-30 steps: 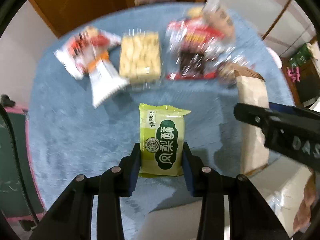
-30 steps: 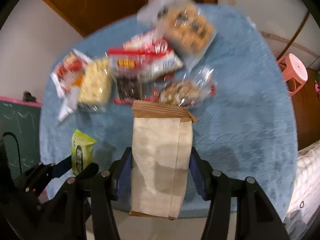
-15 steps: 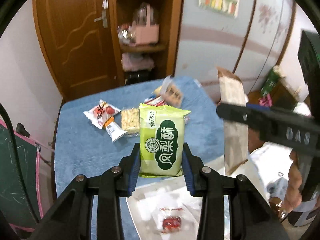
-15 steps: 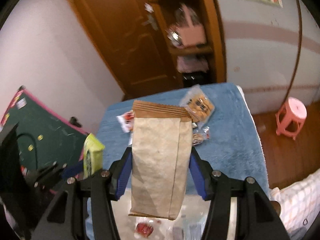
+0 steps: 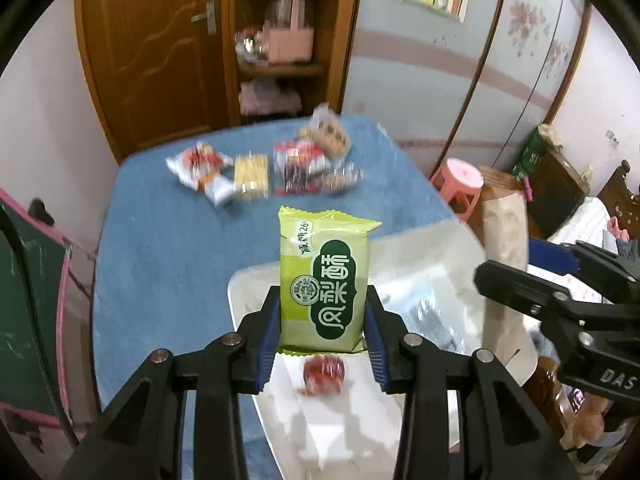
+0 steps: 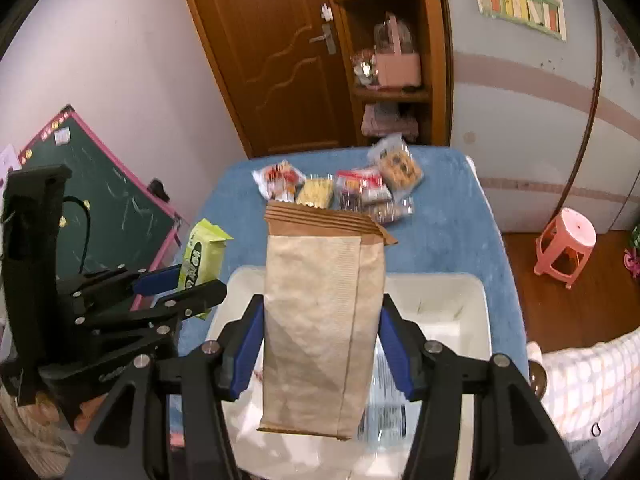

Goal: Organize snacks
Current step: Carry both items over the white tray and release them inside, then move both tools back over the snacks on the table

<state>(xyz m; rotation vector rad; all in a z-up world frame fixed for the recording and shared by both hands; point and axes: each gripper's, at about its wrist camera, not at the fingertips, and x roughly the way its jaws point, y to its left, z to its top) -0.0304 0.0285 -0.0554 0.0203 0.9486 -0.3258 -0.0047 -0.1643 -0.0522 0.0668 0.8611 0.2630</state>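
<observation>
My left gripper (image 5: 322,330) is shut on a green snack packet (image 5: 326,284), held upright above the white bin (image 5: 248,284); the same packet (image 6: 202,258) shows at the left in the right wrist view. My right gripper (image 6: 322,354) is shut on a tall brown paper bag (image 6: 320,320), also over the white bin (image 6: 440,292). In the left wrist view that paper bag (image 5: 504,240) stands at the right. A red-wrapped candy (image 5: 323,372) and clear wrappers lie inside the bin. Several snack packs (image 5: 264,172) lie in a row at the far end of the blue table (image 5: 160,248).
A green chalkboard with a pink frame (image 6: 100,204) leans left of the table. A pink stool (image 6: 566,246) stands on the wooden floor to the right. A wooden door and shelf (image 5: 280,52) are behind the table. A checked cloth (image 6: 592,392) lies at the lower right.
Both grippers have risen and pulled back from the table with the green packet and the paper bag. The snack row is now far off, and the white bin has come into view beneath them.
</observation>
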